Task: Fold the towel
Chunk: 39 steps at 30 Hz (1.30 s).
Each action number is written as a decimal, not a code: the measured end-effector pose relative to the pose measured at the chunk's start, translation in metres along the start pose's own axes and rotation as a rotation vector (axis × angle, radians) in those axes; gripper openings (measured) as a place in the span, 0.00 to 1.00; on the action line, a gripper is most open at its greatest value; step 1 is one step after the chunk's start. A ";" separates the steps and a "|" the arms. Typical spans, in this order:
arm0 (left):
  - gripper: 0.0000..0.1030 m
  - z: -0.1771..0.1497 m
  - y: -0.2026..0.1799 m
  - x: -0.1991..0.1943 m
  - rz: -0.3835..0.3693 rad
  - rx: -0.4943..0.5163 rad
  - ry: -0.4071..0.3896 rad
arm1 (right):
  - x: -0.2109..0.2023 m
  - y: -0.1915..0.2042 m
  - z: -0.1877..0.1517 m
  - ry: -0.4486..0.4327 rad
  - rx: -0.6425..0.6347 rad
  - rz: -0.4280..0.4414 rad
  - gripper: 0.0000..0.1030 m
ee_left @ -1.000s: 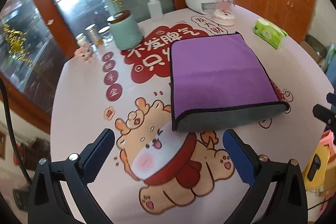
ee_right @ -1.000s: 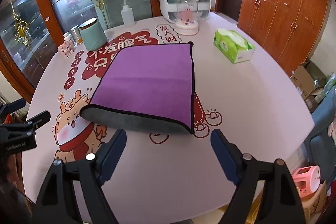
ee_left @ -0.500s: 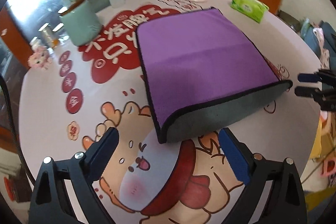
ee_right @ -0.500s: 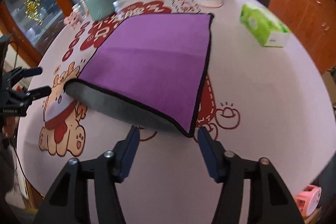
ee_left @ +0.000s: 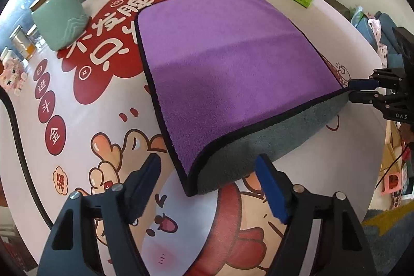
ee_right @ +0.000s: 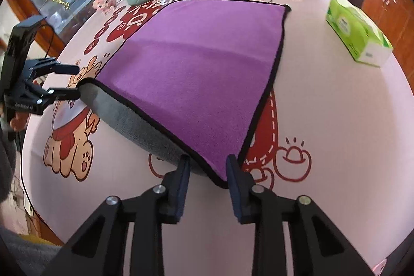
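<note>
Printed tablecloth (ee_left: pixel 77 120) carries the towel (ee_left: pixel 233 64), folded once, its near corners framed by your left gripper (ee_left: pixel 207 172) and right gripper (ee_right: pixel 208 167), both spread apart. You're mid-approach for the second fold, I'd say: next, pinch both corners evenly.

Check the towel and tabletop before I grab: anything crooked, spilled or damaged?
Nothing spilled or damaged. The purple towel lies already folded once, grey underside bulging at the near fold rather than flat, and sits slightly skewed on the table. Both grippers are open at its near corners: left gripper, right gripper. The tissue box stands apart.
</note>
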<state>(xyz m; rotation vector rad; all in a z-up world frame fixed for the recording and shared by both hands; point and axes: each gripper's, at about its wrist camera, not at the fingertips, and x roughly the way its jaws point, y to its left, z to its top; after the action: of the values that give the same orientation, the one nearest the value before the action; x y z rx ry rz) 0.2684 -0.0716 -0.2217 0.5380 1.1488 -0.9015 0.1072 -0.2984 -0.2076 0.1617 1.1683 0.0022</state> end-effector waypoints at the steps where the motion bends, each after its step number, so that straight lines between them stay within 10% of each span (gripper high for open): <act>1: 0.70 0.000 0.001 0.002 -0.011 -0.001 0.006 | 0.000 0.000 0.001 0.000 -0.007 0.000 0.25; 18: 0.16 0.001 0.011 0.014 -0.095 -0.029 0.059 | 0.000 0.005 0.004 -0.003 -0.068 0.013 0.14; 39: 0.05 0.021 0.001 -0.022 0.159 -0.086 0.004 | -0.030 0.004 0.027 -0.114 -0.009 -0.056 0.06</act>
<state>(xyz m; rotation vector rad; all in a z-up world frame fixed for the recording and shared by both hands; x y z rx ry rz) 0.2777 -0.0804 -0.1940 0.5526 1.1262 -0.7112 0.1199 -0.3003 -0.1692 0.1190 1.0591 -0.0506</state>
